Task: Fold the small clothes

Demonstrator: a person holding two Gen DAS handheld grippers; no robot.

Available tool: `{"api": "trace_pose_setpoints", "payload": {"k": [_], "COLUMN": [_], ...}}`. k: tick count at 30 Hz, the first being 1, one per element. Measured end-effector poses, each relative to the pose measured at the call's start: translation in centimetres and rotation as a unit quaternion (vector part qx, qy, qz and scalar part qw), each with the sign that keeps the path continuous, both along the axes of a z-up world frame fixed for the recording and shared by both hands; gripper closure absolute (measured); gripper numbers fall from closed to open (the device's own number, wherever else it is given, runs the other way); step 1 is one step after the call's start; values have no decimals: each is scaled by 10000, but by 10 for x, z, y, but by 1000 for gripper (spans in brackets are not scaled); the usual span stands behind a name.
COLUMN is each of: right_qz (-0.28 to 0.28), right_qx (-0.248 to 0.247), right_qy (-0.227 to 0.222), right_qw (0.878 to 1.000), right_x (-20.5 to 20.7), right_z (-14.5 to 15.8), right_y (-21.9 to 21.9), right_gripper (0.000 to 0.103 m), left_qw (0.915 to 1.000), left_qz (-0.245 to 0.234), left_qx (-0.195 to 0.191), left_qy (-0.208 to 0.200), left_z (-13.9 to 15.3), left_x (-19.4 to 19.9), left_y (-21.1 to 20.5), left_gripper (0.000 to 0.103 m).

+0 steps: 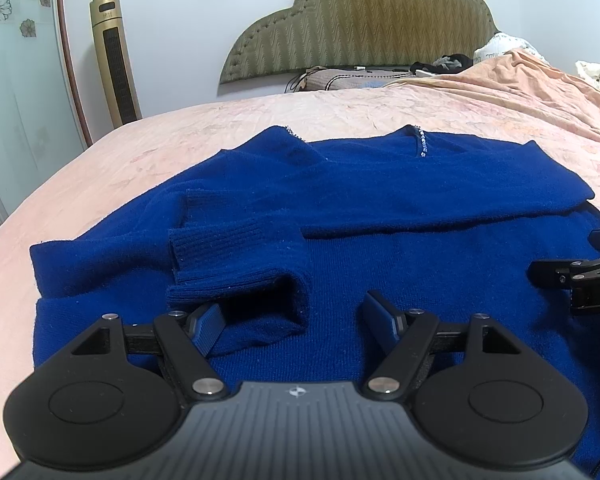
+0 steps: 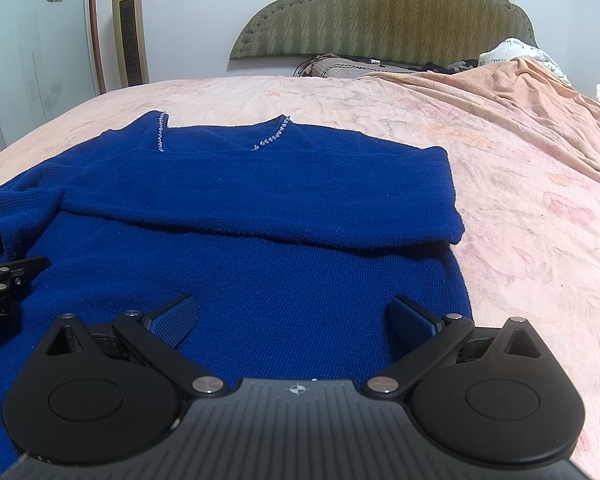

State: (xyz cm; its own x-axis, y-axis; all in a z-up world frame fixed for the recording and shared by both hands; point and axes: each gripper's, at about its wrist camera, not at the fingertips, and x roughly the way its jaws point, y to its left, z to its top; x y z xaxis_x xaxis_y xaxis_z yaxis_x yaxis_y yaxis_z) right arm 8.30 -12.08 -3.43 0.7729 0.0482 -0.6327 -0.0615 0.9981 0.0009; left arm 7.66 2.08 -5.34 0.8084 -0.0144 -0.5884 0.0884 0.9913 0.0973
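Blue sweater (image 2: 260, 264) — right edge beside bedsheet (image 2: 540, 200)

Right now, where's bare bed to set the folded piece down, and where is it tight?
Free: the pink floral bedsheet right of the blue knit sweater, bordered by the bunched orange blanket; also the strip between the sweater's beaded neckline and the olive padded headboard. Crowded: the sweater's left side, with stacked ribbed sleeve cuffs and both open grippers.

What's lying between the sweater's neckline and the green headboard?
Only bare pink bedsheet lies between the sweater and its beaded neckline and the pillow at the foot of the headboard. The right wrist view shows it best.
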Motion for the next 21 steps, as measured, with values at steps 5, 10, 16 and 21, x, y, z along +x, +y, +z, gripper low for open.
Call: {"api": "trace_pose_setpoints", "payload": {"k": [5,10,16,21], "right_qz": [0,0,0,0], "right_qx": [0,0,0,1], "right_qy": [0,0,0,0], "right_qw": [10000,10000,10000,10000], "right_x": [0,0,0,0], "right_z": [0,0,0,0], "right_y": [0,0,0,0], "right_gripper": [0,0,0,0], "left_qw": [10000,10000,10000,10000], "left_qz": [-2,-3,-3,-9], "left_qx": [-14,-54,-74,-97], "left_qy": [3,18,18,14], "left_z": [0,-2,-1,-1], "left_x": [0,0,0,0], "left_y": [0,1,1,2], "left_gripper": [28,28,27,27]}}
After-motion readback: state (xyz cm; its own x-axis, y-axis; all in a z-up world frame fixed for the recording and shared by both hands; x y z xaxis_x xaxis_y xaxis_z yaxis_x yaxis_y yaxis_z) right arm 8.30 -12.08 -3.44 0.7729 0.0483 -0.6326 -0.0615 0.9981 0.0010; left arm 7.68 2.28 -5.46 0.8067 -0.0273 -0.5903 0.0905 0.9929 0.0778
